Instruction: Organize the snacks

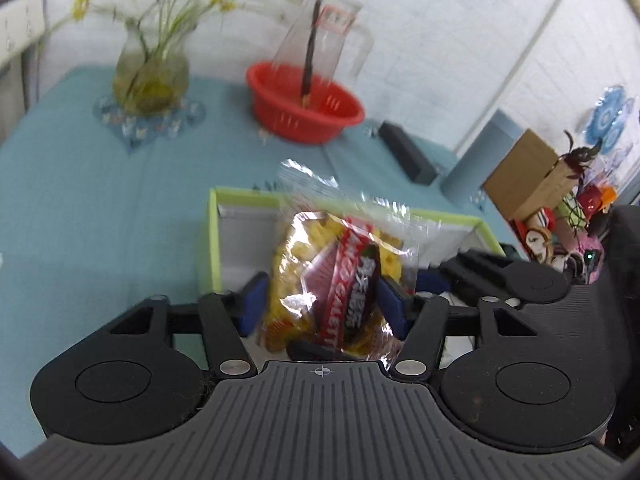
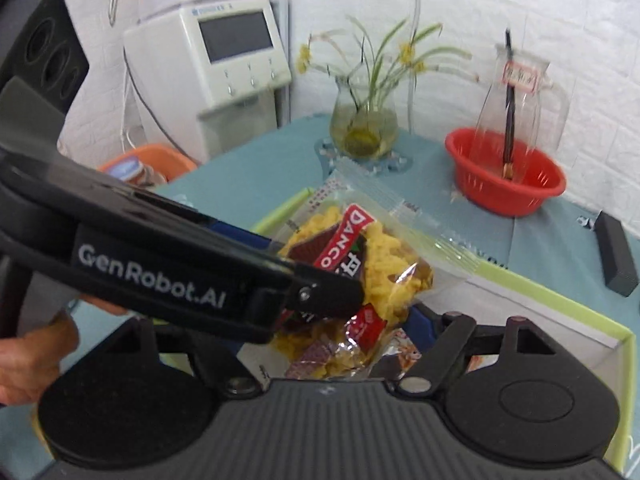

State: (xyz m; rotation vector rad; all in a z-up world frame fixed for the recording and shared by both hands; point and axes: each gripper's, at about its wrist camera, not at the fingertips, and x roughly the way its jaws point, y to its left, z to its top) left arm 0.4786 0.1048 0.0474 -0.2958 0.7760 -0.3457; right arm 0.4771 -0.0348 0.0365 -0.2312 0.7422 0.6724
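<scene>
While the snack packet [image 1: 332,280] hangs over the green-rimmed box [image 1: 214,240], the left gripper [image 1: 320,304] has it pinched crosswise, blue pads [image 1: 252,304] pressed into the crinkled film on both sides. Holding it by the middle keeps the loose yellow pieces and small red wrappers from sliding to one end, I judge, and keeps the clear top seal upright.

Right gripper [image 2: 348,344]: only its right pad shows clearly, lying against the same packet low down; the left gripper's arm crosses in front and hides the other side, so I cannot tell whether it is pinching or merely spread alongside. More wrapped snacks appear to lie under it in the box (blurred, unsure).

Likely intent: lower the packet into the box's open white interior.

Surroundings on the teal tablecloth [image 1: 100,200]:
- red colander basket [image 1: 304,108] with a glass jug [image 1: 320,40] and dark stick standing in it, well behind the box
- glass vase [image 1: 152,76] of grassy stems, far left
- black block [image 1: 406,152] and blue-grey cylinder [image 1: 476,160] near the box's far right corner
- cluttered cardboard carton [image 1: 528,176], right

In the way: mainly the two tools crowding each other over one packet.
</scene>
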